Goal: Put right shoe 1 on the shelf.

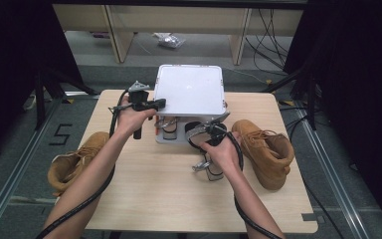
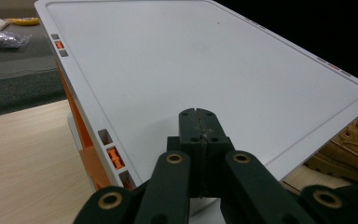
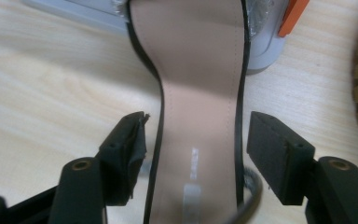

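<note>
One white storage box (image 1: 190, 89) stands on the tabletop (image 1: 159, 194). Two tan boots flank the box: one to its left (image 1: 74, 162), one to its right (image 1: 264, 149). In front of it lie what look like two heeled sandals (image 1: 199, 133), partly hidden.

Two bare forearms reached forward from the near edge, left gripper (image 1: 160, 103) raised at the left with jaws pressed together, right gripper (image 1: 197, 133) angled low at the centre, jaws spread apart.
</note>
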`<state>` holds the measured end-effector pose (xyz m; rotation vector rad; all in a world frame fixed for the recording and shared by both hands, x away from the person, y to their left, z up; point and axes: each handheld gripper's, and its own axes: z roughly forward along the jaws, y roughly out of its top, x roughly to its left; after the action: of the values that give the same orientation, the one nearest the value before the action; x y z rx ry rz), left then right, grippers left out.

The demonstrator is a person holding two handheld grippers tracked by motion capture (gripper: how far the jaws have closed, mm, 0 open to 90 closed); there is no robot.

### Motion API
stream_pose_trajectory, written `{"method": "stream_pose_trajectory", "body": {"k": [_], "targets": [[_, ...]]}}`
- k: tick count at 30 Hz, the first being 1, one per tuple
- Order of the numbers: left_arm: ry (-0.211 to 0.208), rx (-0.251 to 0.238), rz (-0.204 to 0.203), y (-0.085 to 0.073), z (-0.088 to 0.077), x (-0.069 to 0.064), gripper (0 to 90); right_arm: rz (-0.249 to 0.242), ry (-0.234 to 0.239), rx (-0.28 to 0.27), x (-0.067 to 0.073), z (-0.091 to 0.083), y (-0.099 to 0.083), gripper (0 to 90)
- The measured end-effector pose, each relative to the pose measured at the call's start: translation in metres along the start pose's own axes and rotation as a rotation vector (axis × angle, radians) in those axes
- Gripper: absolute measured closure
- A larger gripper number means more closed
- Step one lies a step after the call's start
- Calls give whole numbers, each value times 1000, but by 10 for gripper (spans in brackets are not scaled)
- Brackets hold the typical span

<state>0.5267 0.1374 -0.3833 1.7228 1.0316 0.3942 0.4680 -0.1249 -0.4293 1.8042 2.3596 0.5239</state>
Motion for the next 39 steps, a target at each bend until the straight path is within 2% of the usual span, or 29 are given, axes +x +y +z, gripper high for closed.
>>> {"method": "stream_pose_trajectory", "body": {"k": [2,3,5,6,9,12,14,16,17,20,21,23,24,25,27,28,31,38,39], "targets": [[0,0,0,0,0,0,898,-23,2,-5,0,-8,-5,439],[0,0,0,0,0,0,898,-65,-13,-19,-3,-10,-7,451],[1,0,0,0,0,0,898,-75,-11,-33,-4,-18,-12,497],[1,0,0,0,0,0,898,-59,-9,-34,-3,-22,-14,520],[1,0,0,0,0,0,898,-71,4,-56,-5,-34,-23,607],[0,0,-1,0,0,0,898,-88,-13,-82,-7,-44,-31,697],[2,0,0,0,0,0,898,-77,-13,-87,-10,-49,-36,739],[5,3,1,0,0,0,898,-109,-17,-107,-16,-52,-39,768],[4,2,-1,0,0,0,898,-81,-26,-98,-16,-55,-42,784],[5,3,1,0,0,0,898,-83,-15,-111,-21,-59,-48,820],[5,3,2,0,0,0,898,-106,-23,-115,-24,-59,-50,828],[2,2,0,0,0,0,898,-90,-18,-89,-26,-60,-55,841],[4,2,0,0,0,0,898,-101,-18,-90,-29,-58,-58,853],[5,3,1,0,0,0,898,-85,-18,-73,-29,-58,-60,856],[5,3,2,0,0,0,898,-101,1,-57,-32,-55,-67,863],[6,3,2,0,0,0,898,-87,6,-51,-32,-52,-71,866],[2,2,2,0,0,0,898,-114,10,-24,-33,-43,-83,871],[2,2,1,0,0,0,898,-104,28,34,-30,-27,-100,876],[3,2,2,0,0,0,898,-122,31,33,-29,-26,-102,874]]}}
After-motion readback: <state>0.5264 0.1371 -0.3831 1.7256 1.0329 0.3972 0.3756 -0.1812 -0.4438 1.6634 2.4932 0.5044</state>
